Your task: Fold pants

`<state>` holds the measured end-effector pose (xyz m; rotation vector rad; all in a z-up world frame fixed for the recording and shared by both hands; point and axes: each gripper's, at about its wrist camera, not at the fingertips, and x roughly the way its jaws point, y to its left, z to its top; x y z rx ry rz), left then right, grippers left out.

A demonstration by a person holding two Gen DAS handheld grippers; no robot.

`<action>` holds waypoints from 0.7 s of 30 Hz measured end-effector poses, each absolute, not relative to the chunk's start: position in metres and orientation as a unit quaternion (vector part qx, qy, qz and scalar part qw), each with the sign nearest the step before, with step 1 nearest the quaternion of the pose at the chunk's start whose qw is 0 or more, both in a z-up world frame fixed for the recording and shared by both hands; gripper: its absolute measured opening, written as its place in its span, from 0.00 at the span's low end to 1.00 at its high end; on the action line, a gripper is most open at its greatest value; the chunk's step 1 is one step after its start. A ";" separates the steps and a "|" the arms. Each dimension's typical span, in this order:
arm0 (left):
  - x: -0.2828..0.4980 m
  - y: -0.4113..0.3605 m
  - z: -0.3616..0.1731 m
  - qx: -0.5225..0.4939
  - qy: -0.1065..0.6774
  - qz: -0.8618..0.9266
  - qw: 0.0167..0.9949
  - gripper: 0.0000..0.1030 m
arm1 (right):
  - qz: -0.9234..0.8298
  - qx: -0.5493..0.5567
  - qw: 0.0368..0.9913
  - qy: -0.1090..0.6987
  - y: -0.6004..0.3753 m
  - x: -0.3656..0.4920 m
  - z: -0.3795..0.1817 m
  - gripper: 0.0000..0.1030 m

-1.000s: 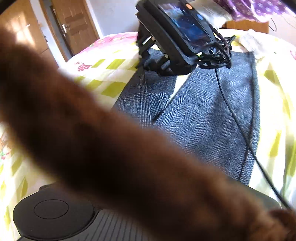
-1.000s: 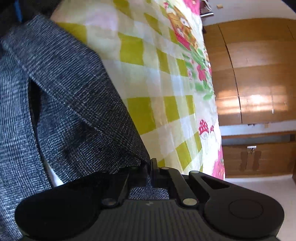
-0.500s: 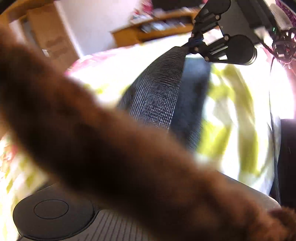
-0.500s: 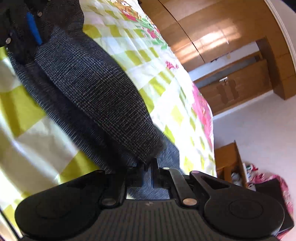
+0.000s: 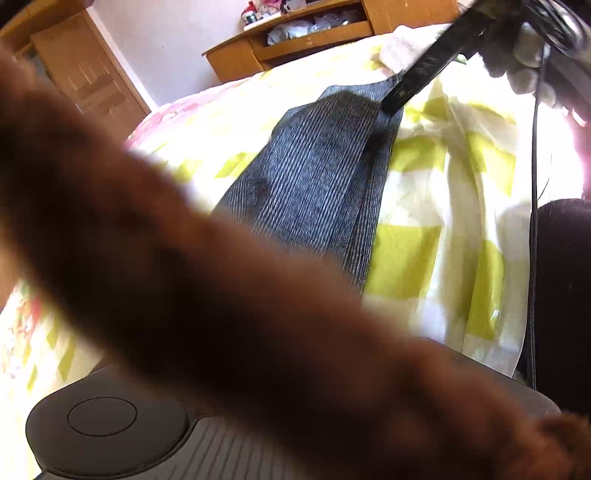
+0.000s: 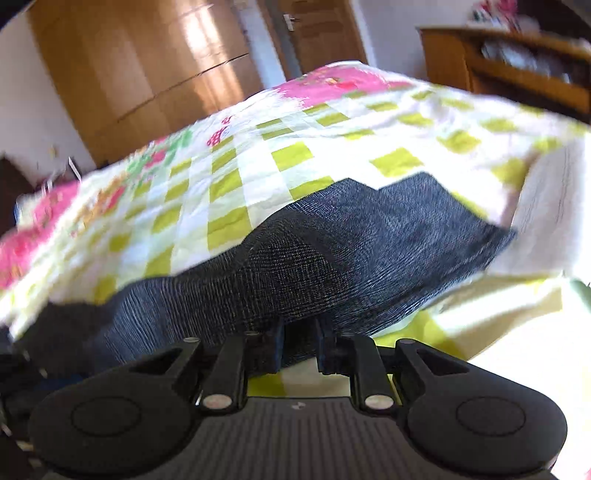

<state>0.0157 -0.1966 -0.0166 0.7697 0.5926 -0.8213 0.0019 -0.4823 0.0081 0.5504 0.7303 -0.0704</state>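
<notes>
The grey woven pants [image 5: 317, 184] lie on the checked bed cover, folded into a long strip. In the right wrist view the pants [image 6: 332, 258] lie just ahead of my right gripper [image 6: 299, 354], whose jaws stand apart with the cloth edge in the gap, not pinched. In the left wrist view a blurred brown furry strand [image 5: 221, 295] covers the lens and hides my left gripper's fingers. The right gripper's finger [image 5: 424, 70] shows at the far end of the pants.
The bed cover [image 6: 258, 166] is white with yellow-green squares and pink prints. A wooden wardrobe [image 6: 147, 66] and door stand behind the bed. A wooden shelf unit [image 5: 314, 33] stands at the far side. A black cable [image 5: 533, 221] hangs at the right.
My right gripper has opened and let go of the pants edge it was pinching. Both views have swung round. The pants now lie as a narrower strip.
</notes>
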 end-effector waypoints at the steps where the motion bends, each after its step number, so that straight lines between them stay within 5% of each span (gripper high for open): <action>1: 0.015 -0.198 -0.015 0.356 0.273 -0.385 0.806 0.33 | -0.033 0.309 0.886 0.345 -0.490 -0.003 0.000 0.33; 7: 0.018 -0.213 -0.011 0.356 0.252 -0.393 0.809 0.38 | -0.031 0.472 0.828 0.302 -0.519 0.000 -0.032 0.40; 21: 0.027 -0.228 -0.019 0.350 0.260 -0.401 0.805 0.39 | -0.031 0.551 0.809 0.201 -0.528 -0.010 -0.034 0.42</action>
